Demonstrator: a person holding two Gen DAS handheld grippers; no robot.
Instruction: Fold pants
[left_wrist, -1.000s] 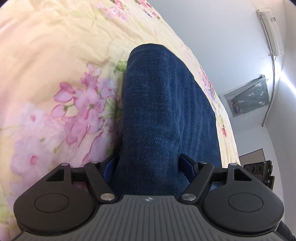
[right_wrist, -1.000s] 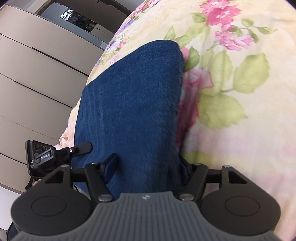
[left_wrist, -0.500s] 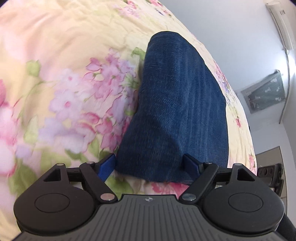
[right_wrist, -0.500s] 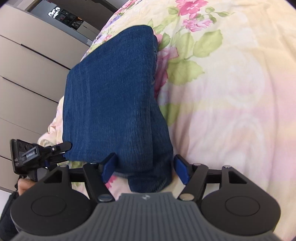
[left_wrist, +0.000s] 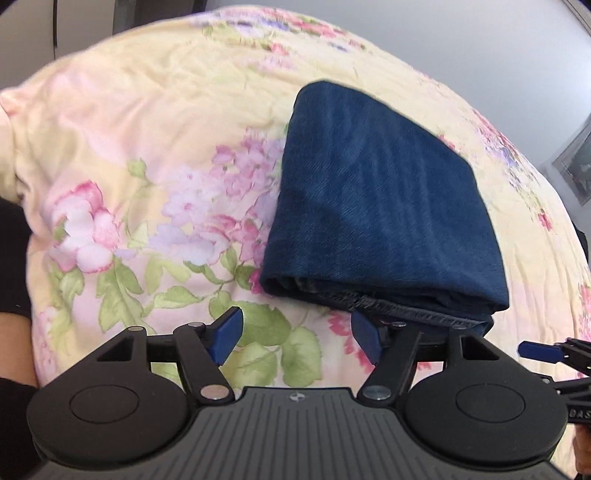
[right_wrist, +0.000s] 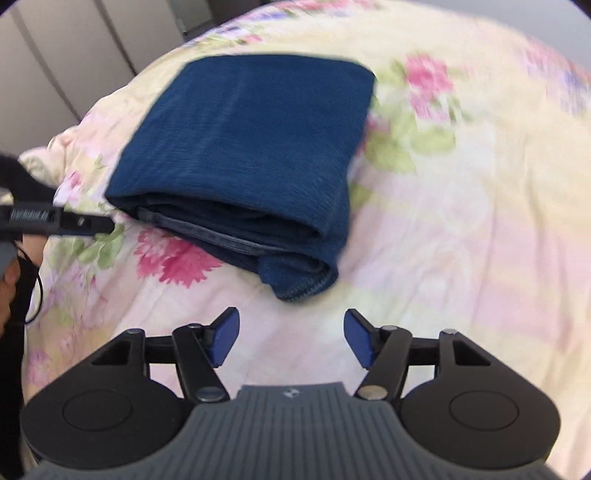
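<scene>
Clearing out: pants (right_wrist: 251, 147) folded mid-frame on bedspread (right_wrist: 461, 221); right gripper (right_wrist: 291, 338) spread, empty; left gripper (left_wrist: 295, 338) closing on nothing. Avoid snagging the hem.

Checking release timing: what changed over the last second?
Both tools backed up and off the pants: a second ago the denim sat between each tool's fingers; now left tool, jaws closing, and right tool are empty. Pants stay folded on the floral quilt.
</scene>
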